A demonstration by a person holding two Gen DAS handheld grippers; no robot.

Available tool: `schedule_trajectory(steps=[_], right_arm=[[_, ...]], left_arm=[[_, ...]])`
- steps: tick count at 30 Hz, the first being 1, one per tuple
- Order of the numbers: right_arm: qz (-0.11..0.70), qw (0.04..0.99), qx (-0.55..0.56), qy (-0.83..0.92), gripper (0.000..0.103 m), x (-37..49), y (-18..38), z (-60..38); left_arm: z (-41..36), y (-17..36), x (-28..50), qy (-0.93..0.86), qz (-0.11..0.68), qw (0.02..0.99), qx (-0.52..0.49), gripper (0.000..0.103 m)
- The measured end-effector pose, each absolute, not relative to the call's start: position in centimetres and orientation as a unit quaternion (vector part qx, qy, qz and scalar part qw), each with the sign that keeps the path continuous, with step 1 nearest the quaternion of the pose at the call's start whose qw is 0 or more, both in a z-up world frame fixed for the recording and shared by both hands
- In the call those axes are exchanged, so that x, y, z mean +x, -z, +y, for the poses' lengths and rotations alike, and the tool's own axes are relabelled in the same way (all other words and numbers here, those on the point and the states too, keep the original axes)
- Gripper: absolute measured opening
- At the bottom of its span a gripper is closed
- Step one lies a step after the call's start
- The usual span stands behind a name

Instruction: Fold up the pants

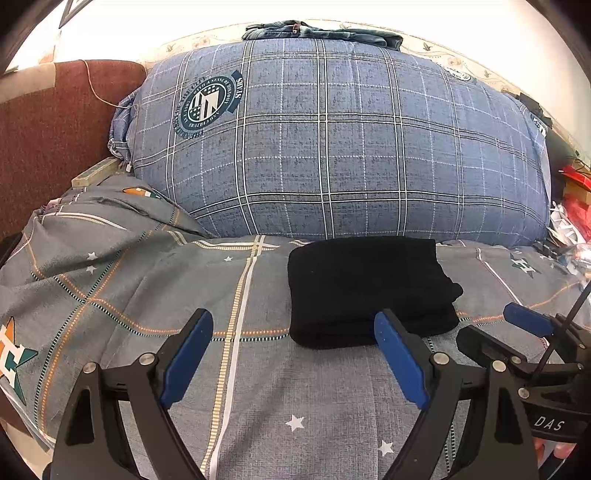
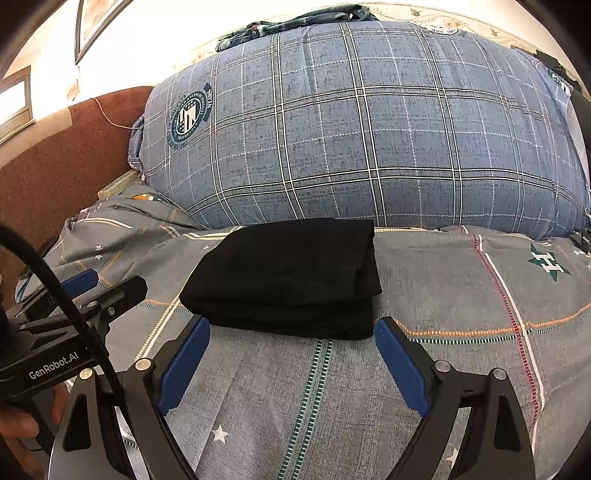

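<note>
Nearest each camera, at six o'clock in its own view, the blue-padded fingers stand wide apart with nothing between them: the left gripper [image 1: 293, 334] and the right gripper [image 2: 291, 338] both hang over the grey bedsheet [image 1: 258, 398], which is printed with stars and plaid lines. Just beyond the fingertips lie the black pants [image 1: 369, 291], folded into a compact, stacked rectangle flat on the sheet (its near edge shows several layers). In the left wrist view they sit toward one o'clock of the left gripper, whose right fingertip overlaps their near edge in the picture; whether it touches them I cannot tell. In the right wrist view they lie at about eleven to twelve o'clock of the right gripper, apart from both pads. Behind the pants rises a large blue plaid pillow [image 1: 332, 140], with a brown headboard [image 1: 48, 140] at nine o'clock and a bundle of denim clothing [image 1: 321, 33] on top at twelve o'clock.
</note>
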State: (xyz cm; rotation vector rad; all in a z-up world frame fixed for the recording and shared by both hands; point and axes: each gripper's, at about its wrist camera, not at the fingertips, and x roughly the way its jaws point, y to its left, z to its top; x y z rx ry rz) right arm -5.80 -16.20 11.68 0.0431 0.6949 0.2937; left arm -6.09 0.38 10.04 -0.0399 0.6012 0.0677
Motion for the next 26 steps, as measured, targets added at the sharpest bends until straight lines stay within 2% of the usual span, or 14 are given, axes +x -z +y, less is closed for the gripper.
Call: schedule_trajectory(steps=[26], right_arm=[[0.346,0.927,0.022,-0.14,0.094,-6.21,-11.29,-16.62]], left_arm=[[-0.27,-9.63,-6.57,-0.026,0.3,0.954,-0.01,0.088]])
